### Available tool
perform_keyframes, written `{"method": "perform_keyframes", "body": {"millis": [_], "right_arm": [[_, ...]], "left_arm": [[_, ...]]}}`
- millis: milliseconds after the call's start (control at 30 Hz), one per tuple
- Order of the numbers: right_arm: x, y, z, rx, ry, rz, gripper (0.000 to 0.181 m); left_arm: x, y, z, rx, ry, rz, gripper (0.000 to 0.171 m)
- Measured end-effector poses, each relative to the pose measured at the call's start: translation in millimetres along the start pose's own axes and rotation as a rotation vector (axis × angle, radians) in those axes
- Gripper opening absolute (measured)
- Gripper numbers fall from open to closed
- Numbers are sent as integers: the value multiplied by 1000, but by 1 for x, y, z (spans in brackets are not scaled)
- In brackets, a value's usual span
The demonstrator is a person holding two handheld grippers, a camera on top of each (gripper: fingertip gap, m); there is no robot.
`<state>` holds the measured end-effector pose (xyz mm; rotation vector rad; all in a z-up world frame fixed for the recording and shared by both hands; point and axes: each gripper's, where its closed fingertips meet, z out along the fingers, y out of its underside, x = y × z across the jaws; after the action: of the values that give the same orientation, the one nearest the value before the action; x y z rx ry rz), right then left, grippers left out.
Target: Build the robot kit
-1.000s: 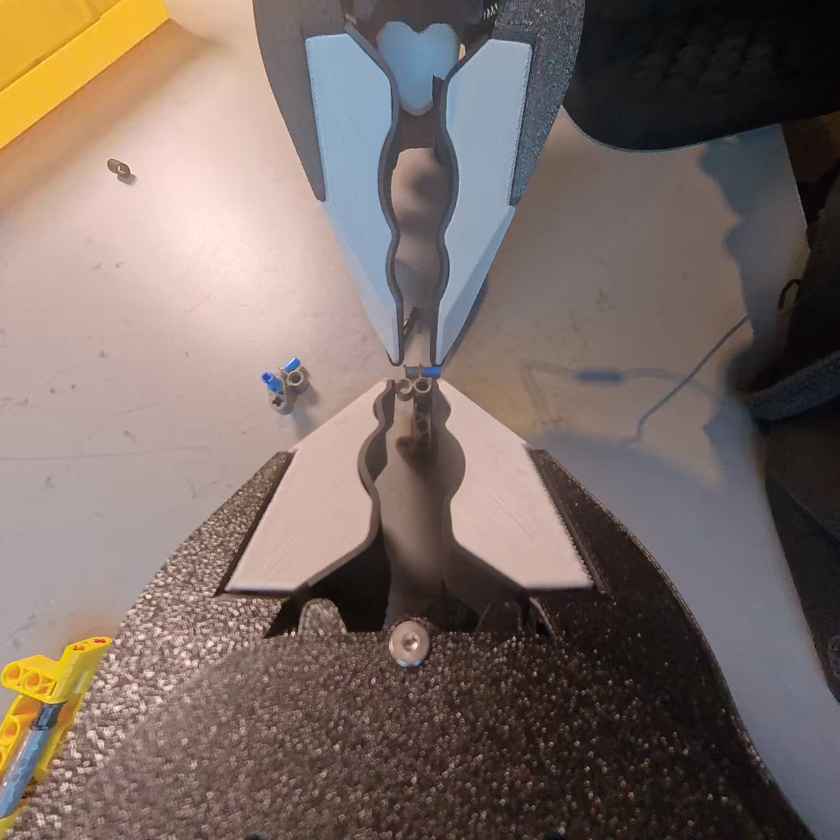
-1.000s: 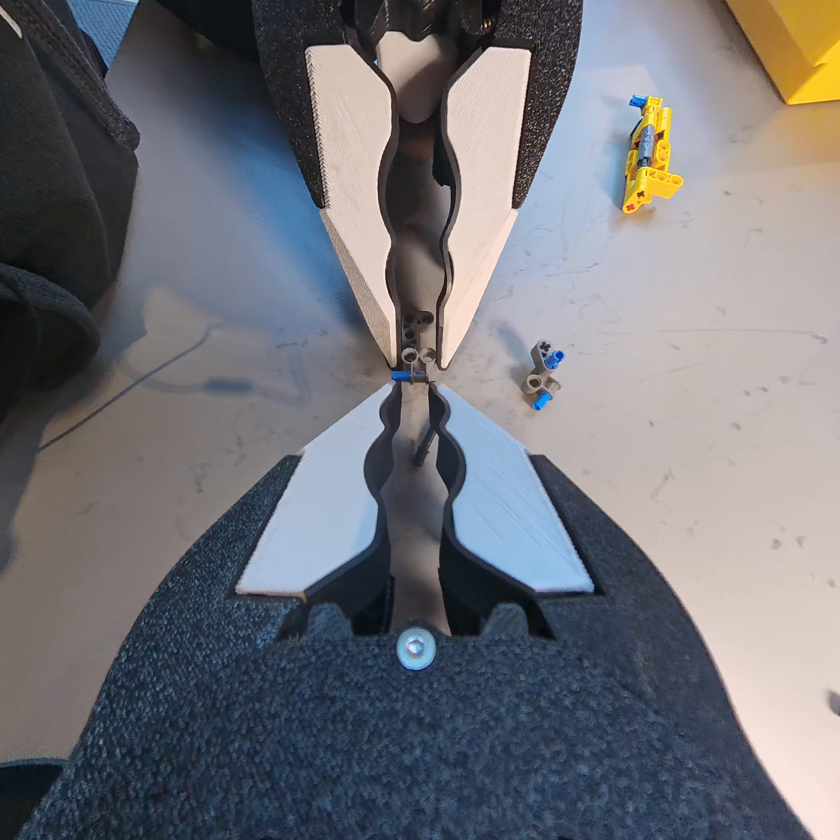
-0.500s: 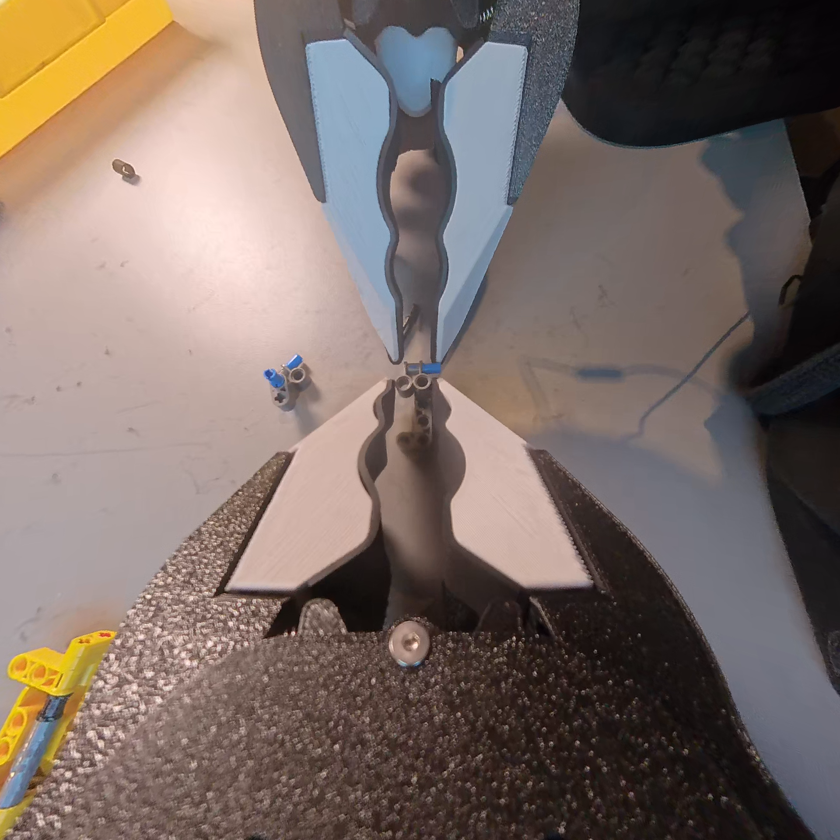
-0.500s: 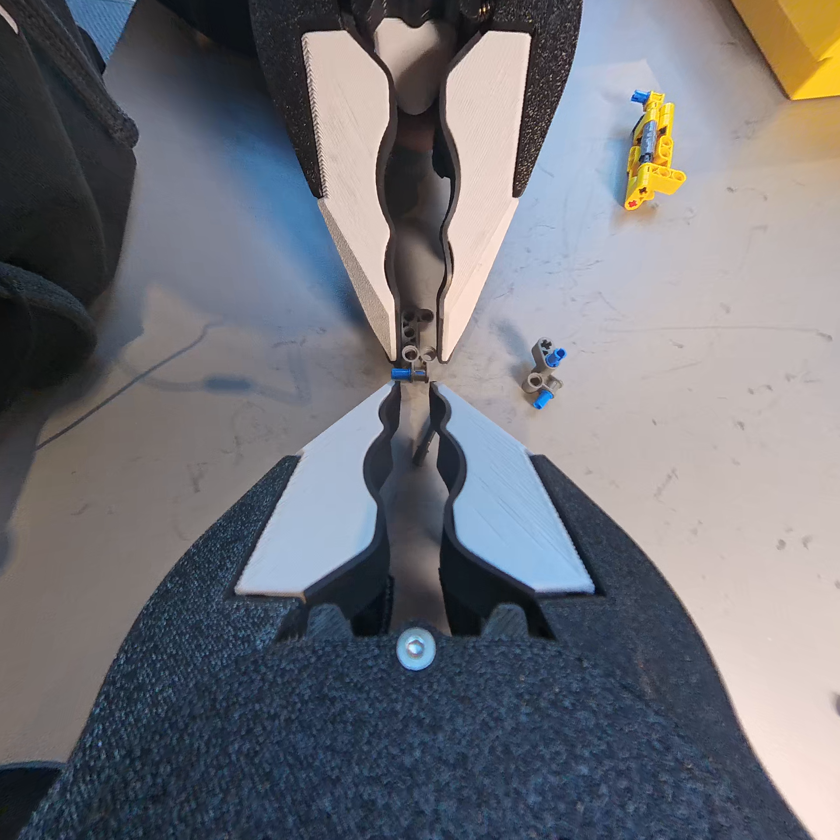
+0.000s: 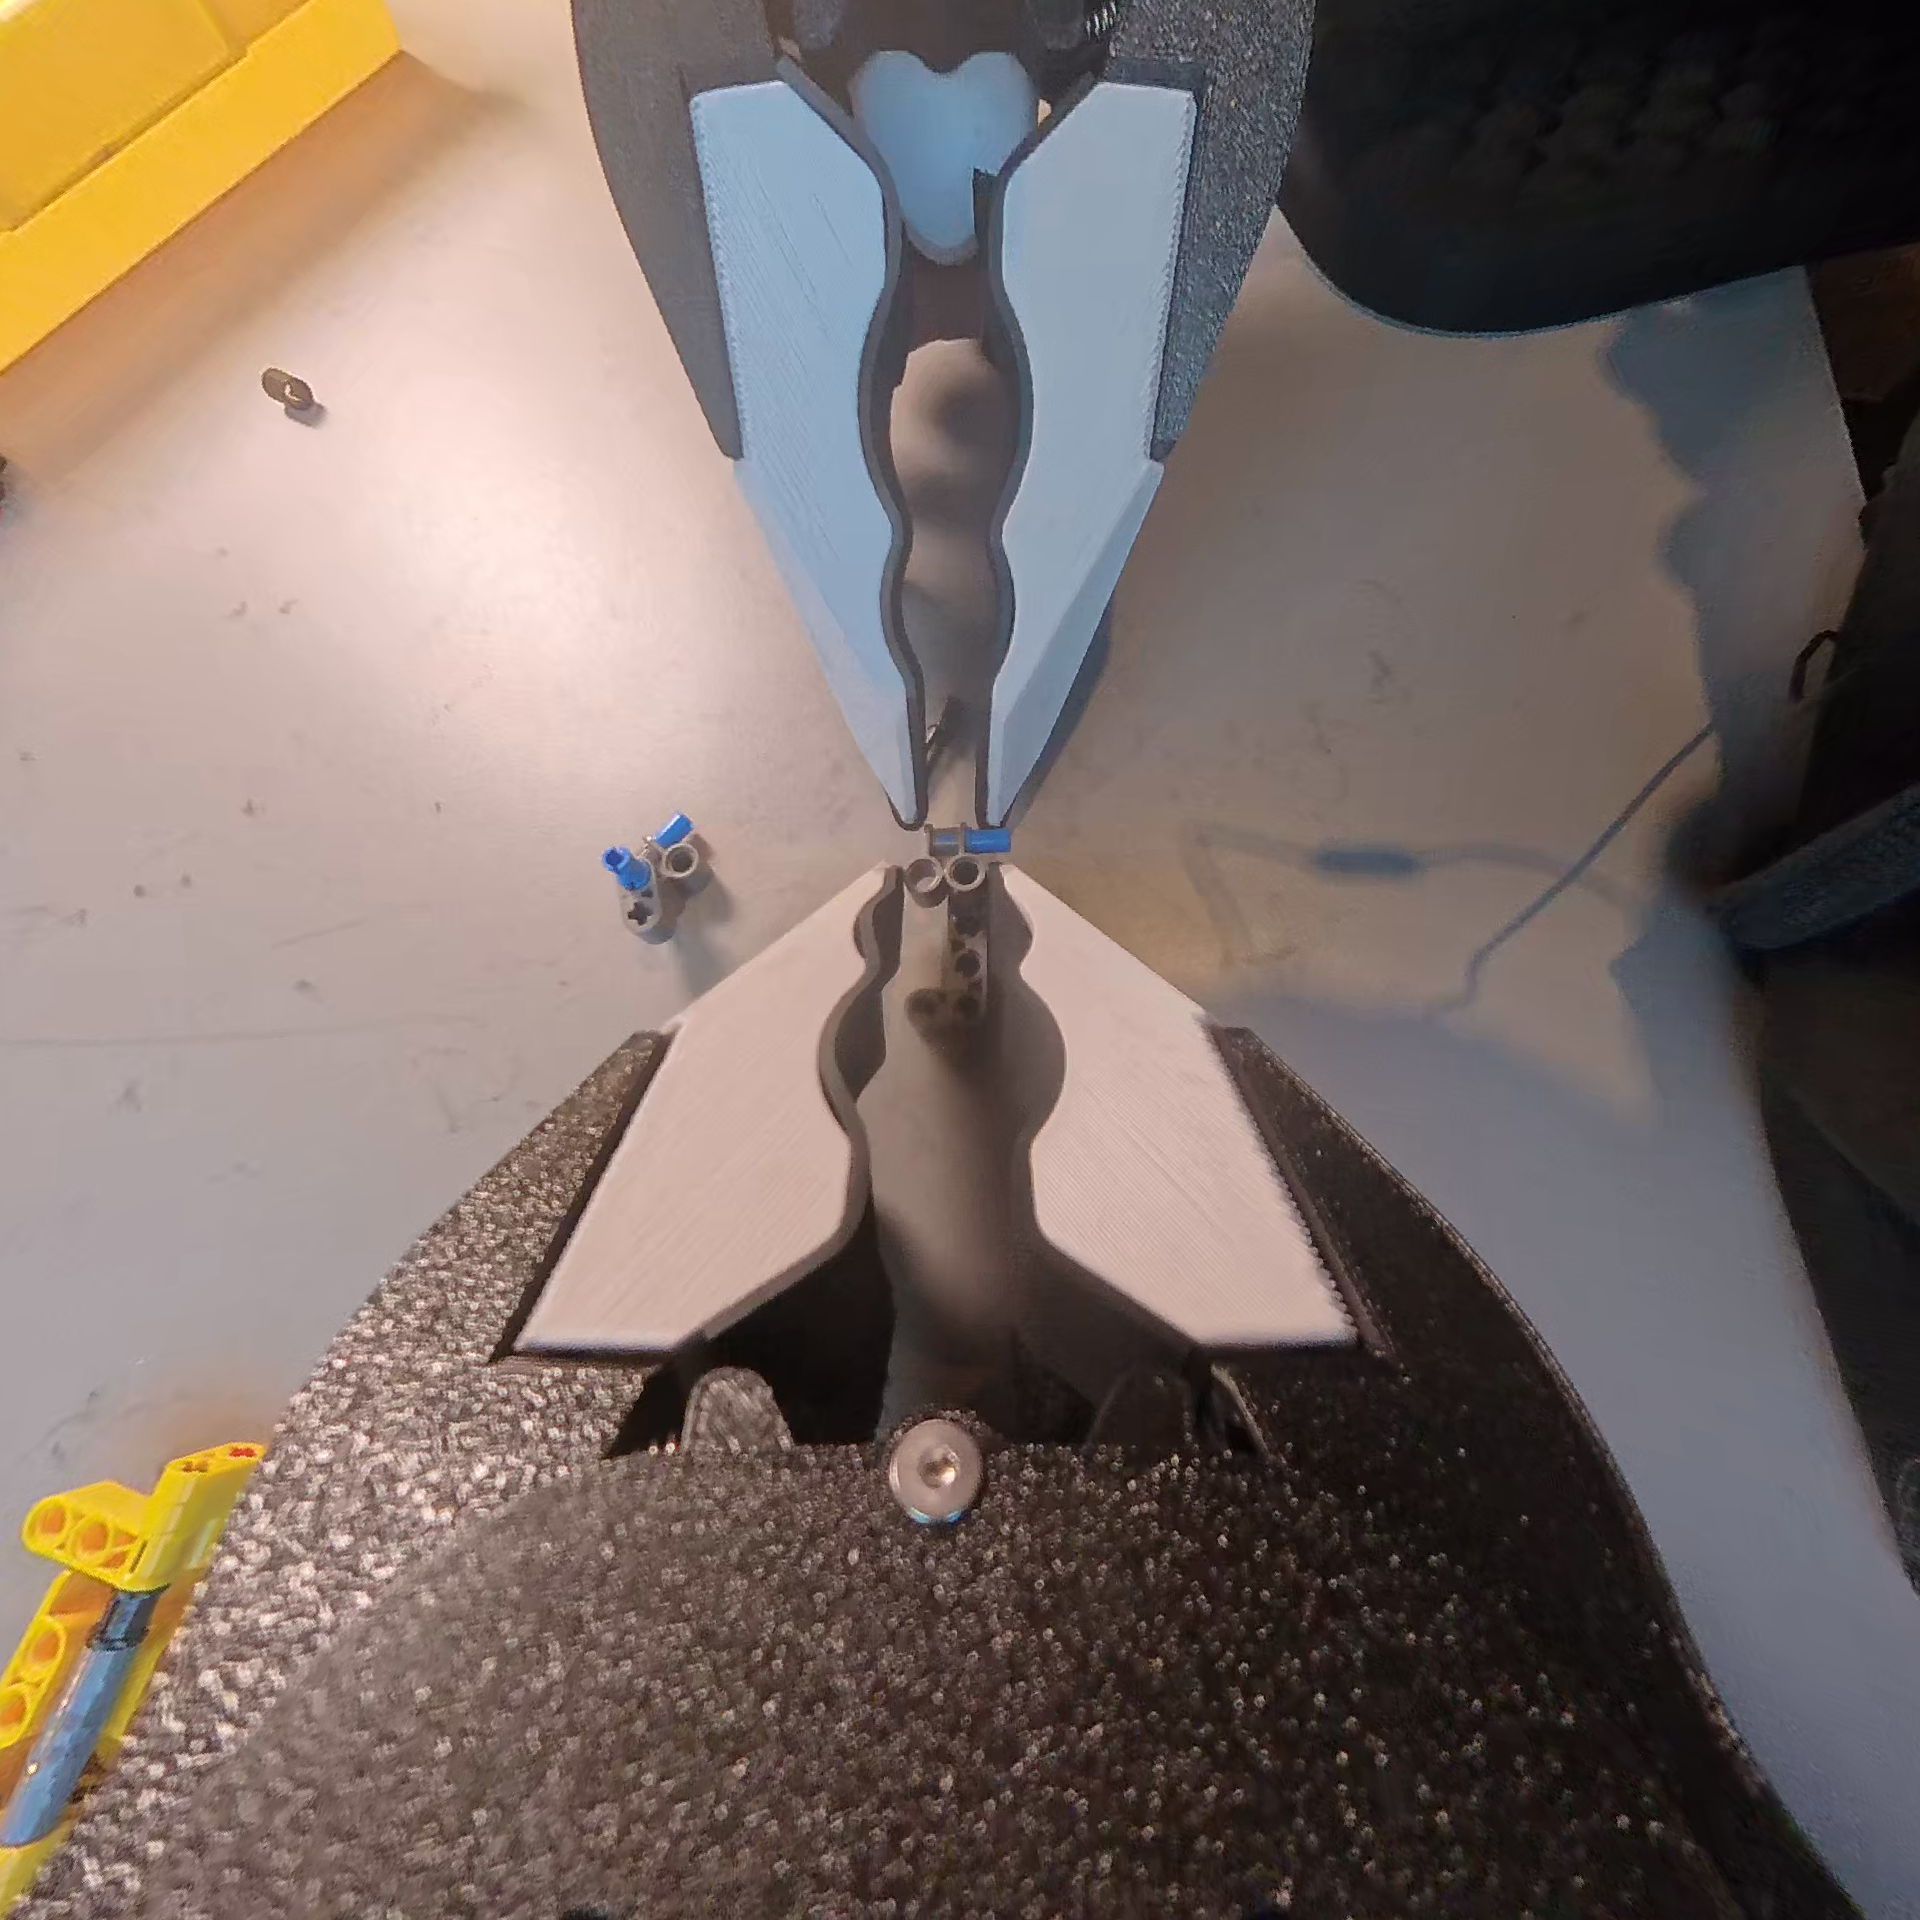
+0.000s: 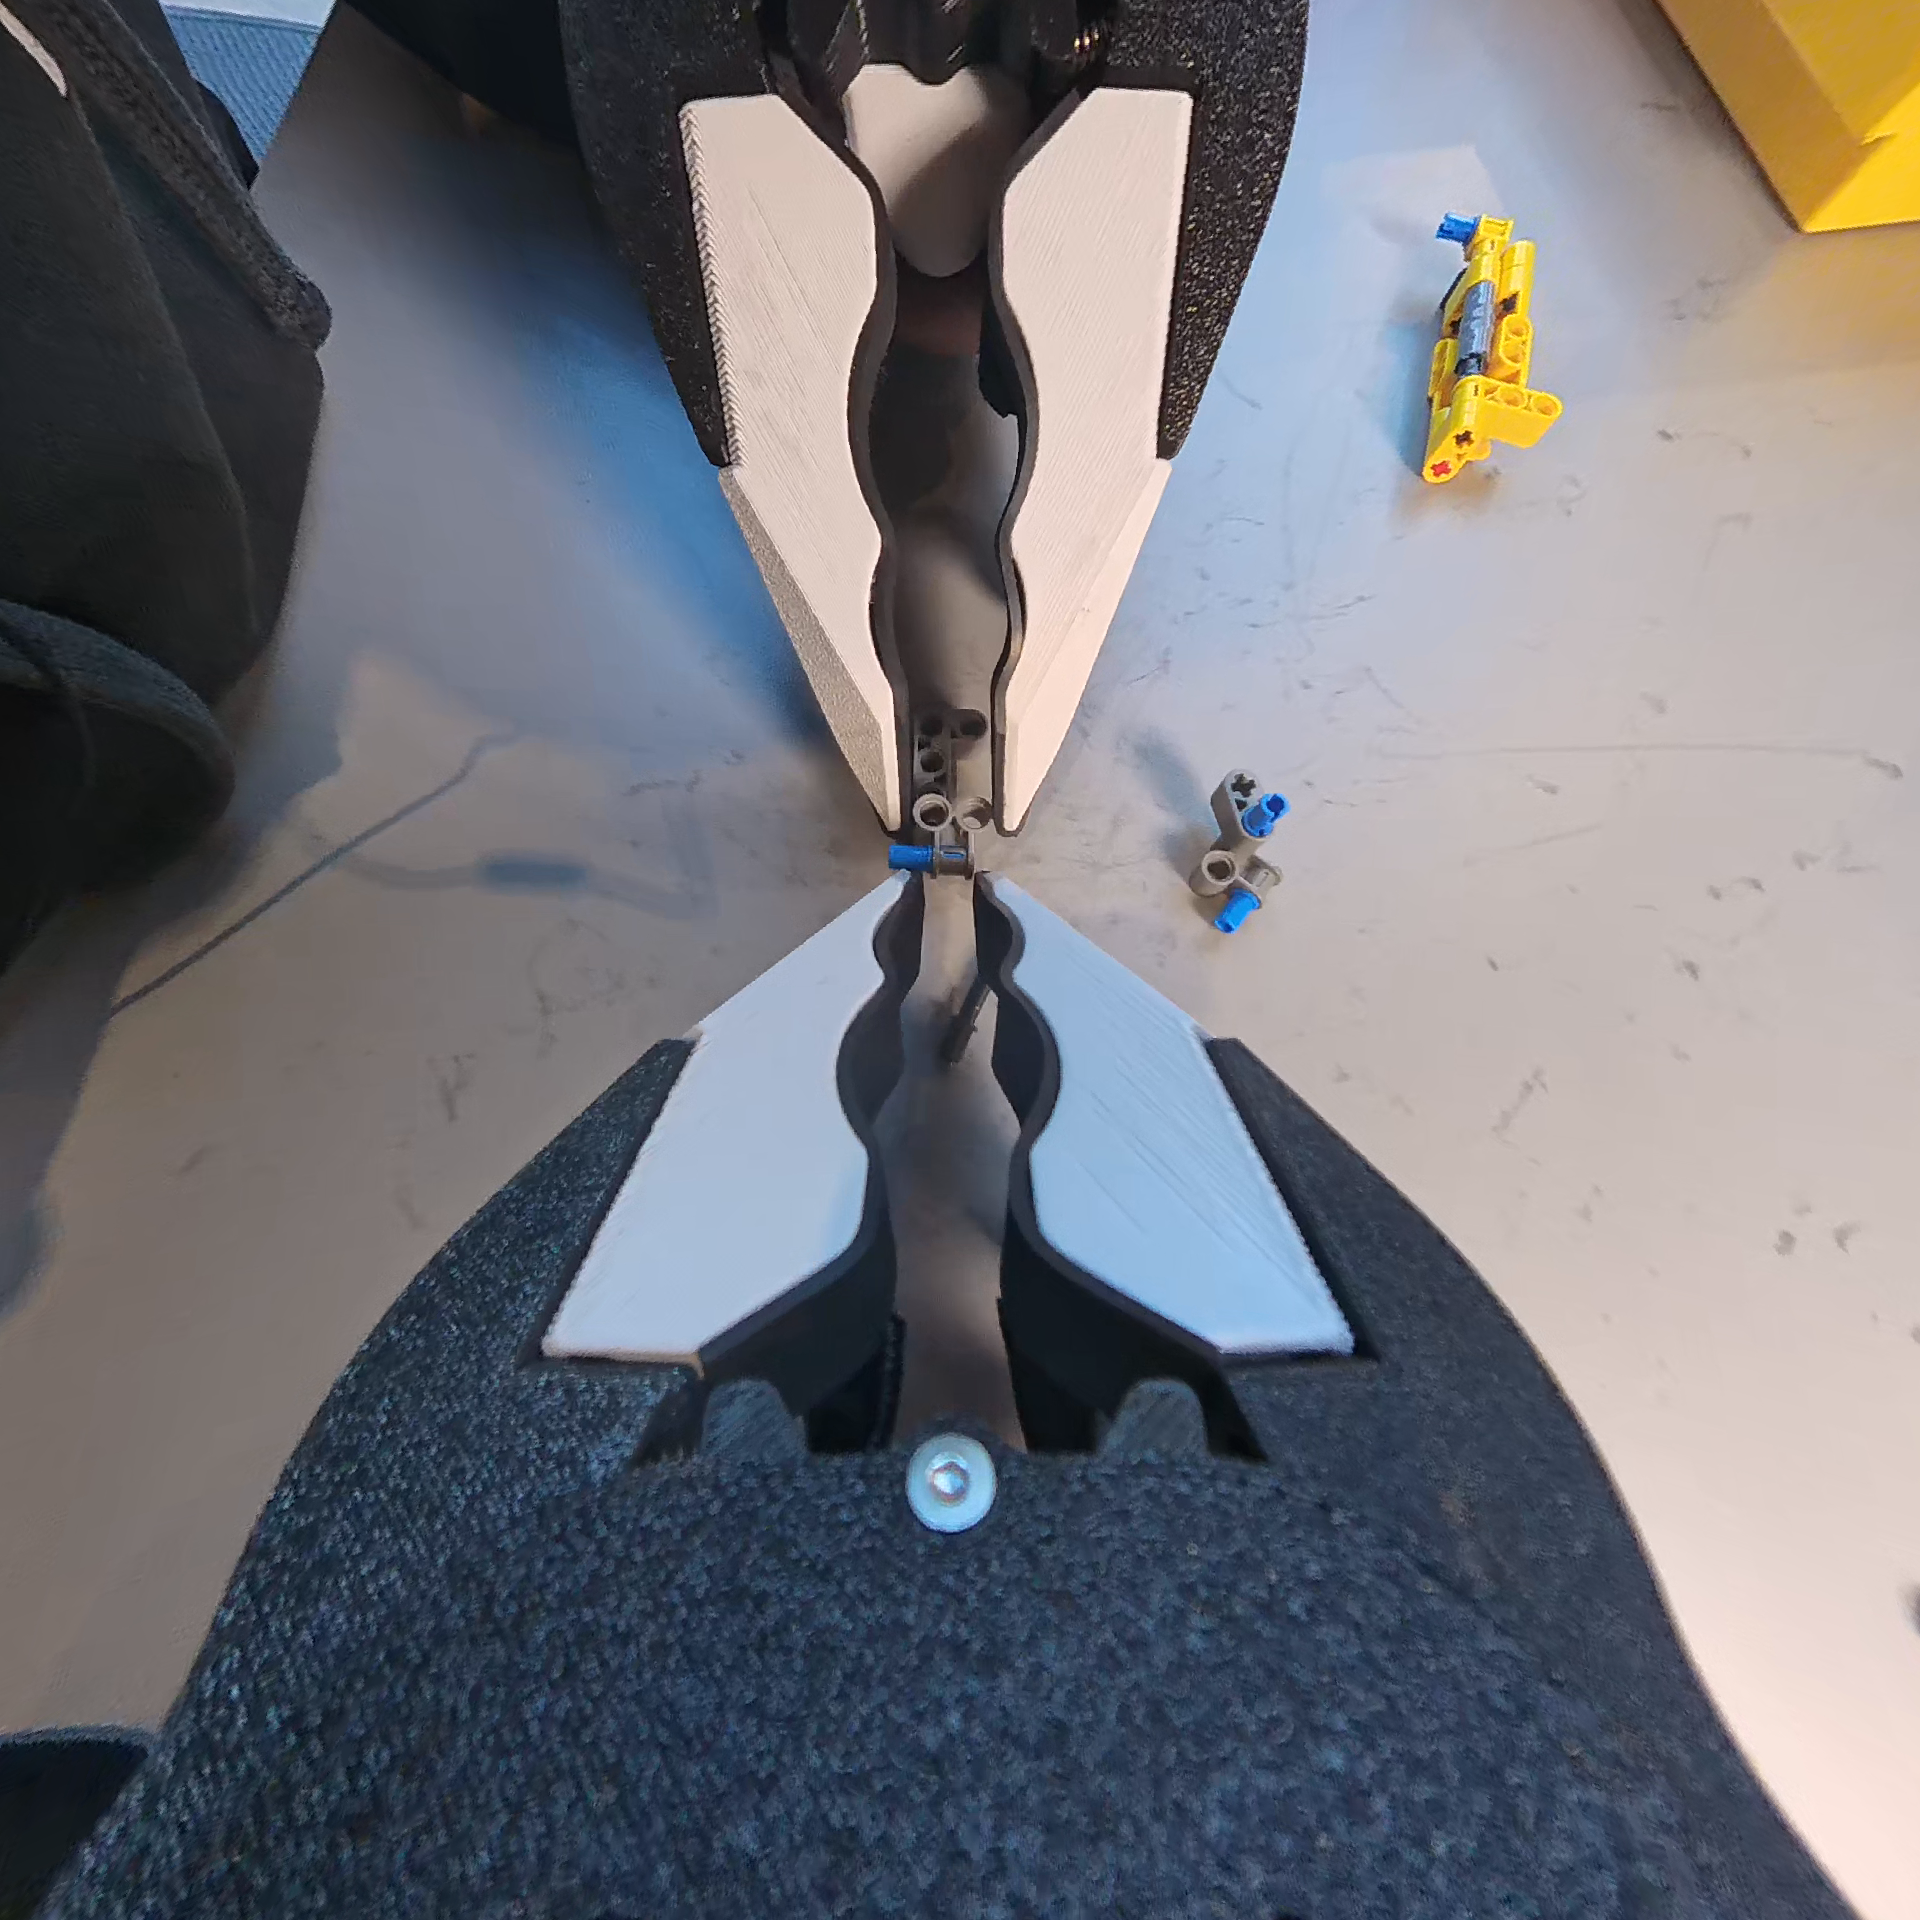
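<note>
My left gripper (image 5: 948, 878) is shut on a grey holed beam (image 5: 961, 935) with two round holes at its front end. My right gripper (image 6: 943, 881) faces it tip to tip and is shut on a small grey connector (image 6: 951, 857). A blue pin (image 6: 912, 855) sticks out of the connector's left side, and a thin black rod (image 6: 966, 1018) runs back between the fingers. The connector touches the front end of the beam (image 6: 940, 764). The left view shows the right gripper (image 5: 951, 821) and the blue pin (image 5: 966, 840). The right view shows the left gripper (image 6: 948, 826).
A loose grey connector with two blue pins (image 6: 1236, 847) lies on the grey table (image 6: 1558, 1039), also in the left view (image 5: 655, 862). A yellow beam assembly (image 6: 1481, 353) and a yellow box (image 6: 1808, 104) lie beyond. Black fabric (image 6: 125, 416) and a thin cable (image 5: 1558, 831) lie on the other side. The grippers are tip to tip, or close to it. About 15 cm separates my left fingertips from the yellow beam assembly (image 6: 1481, 353). Seen from the left wrist view (image 5: 100, 1658) as well.
Both grippers stay tip to tip with the same parts held. The pair has drifted only slightly over the table.
</note>
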<state>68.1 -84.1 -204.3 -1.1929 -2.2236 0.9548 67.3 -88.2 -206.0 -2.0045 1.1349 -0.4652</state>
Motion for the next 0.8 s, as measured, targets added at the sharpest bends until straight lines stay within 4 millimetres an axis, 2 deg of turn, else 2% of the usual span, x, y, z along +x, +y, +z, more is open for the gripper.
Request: {"method": "perform_keyframes", "body": {"millis": [167, 300, 467, 800], "right_arm": [[0, 1, 0, -8, -1, -1, 9], [4, 4, -10, -28, 15, 7, 13], [3, 21, -22, -109, -4, 43, 14], [0, 26, -15, -142, -24, 74, 5]], "left_arm": [[0, 0, 0, 0, -3, 4, 14], [0, 0, 0, -1, -6, 4, 14], [-1, 0, 0, -1, -11, 8, 14], [-1, 0, 0, -1, -11, 11, 15]]}}
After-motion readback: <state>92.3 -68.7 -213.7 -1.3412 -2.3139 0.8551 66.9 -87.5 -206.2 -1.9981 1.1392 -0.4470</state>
